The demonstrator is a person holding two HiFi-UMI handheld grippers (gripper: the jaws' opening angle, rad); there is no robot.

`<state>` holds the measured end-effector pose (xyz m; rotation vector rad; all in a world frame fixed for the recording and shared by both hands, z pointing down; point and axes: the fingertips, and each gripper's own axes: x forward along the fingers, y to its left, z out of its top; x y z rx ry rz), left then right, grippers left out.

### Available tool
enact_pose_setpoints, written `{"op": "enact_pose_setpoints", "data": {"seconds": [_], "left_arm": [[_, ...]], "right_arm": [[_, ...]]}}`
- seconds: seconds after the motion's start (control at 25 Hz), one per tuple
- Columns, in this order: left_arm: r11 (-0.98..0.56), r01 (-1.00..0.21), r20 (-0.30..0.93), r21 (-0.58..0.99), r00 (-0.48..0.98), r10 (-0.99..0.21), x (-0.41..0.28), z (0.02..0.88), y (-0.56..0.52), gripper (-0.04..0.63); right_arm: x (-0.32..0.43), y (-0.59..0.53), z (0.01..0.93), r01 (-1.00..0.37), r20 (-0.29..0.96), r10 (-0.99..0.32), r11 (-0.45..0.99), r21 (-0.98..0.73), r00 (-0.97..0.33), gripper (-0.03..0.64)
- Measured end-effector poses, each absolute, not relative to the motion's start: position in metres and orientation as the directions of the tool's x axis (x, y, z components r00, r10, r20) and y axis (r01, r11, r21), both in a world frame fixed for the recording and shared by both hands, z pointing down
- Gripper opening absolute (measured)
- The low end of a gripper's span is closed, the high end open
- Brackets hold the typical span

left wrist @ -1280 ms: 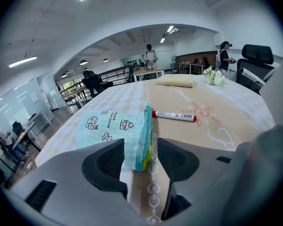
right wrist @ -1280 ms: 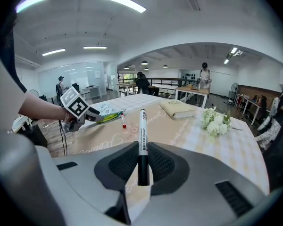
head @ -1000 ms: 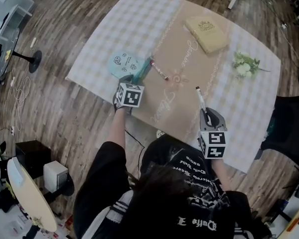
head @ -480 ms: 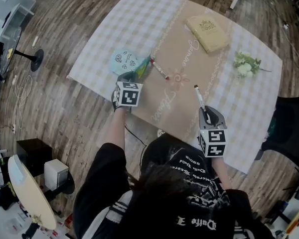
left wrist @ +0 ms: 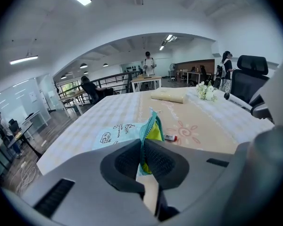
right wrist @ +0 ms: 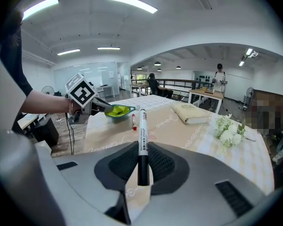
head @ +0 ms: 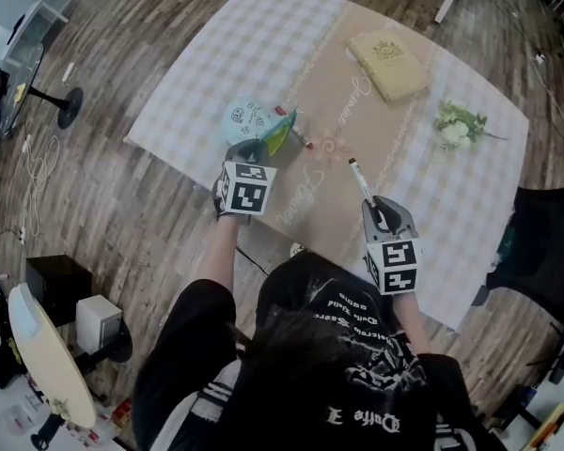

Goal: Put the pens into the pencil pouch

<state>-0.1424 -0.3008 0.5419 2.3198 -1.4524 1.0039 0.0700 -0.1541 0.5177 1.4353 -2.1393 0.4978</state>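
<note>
the bench (head: 216, 64) fills most of my head view, under a checked cloth with a brown runner down its middle. a tan notebook (head: 390, 62) and a sprig of white flowers (head: 456, 125) sit at the far end, well apart from the work, so i leave them out of it.

nearer me, on the left, is the teal pencil pouch (head: 249, 118). my left claw (left wrist: 144, 161) has just been closing and now pinches narrow on the pouch's near lip, with the fabric pressed between the pads. the mouth is tilted up off the cloth and gapes, showing the yellow-green lining. i judge that is the reason for this hold: one claw props the opening up so a pen can slide in without the pouch going flat or skating away.

my right claw (right wrist: 142, 166) is closed on a black-and-white marker (right wrist: 142, 126). it grips near the dark end, so the long white barrel sticks out ahead along the jaws. the marker points up the bench, with the pouch off to its left and well short of it. held by the tail like this, the free end can lead into the opening.

smallest, a red pen (head: 299, 136) lies on the runner just beside the pouch mouth, not yet inside. i take it as the one to fetch after the marker.
</note>
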Motion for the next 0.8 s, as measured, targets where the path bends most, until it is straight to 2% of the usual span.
{"op": "enact_pose_setpoints", "data": {"seconds": [0.56, 0.8], "left_arm": [[-0.541, -0.827, 0.658, -0.152, 0.323, -0.68, -0.094, 0.525, -0.24, 0.035], [-0.564, -0.823, 0.691, -0.067, 0.37, -0.621, -0.068, 0.531, -0.208, 0.035]], "right_arm": [[0.041, -0.146, 0.517, -0.832, 0.631, -0.659, 0.554, 0.038, -0.41, 0.072], [0.033, -0.138, 0.524, -0.801, 0.666, -0.605, 0.599, 0.019, -0.437, 0.072]]}}
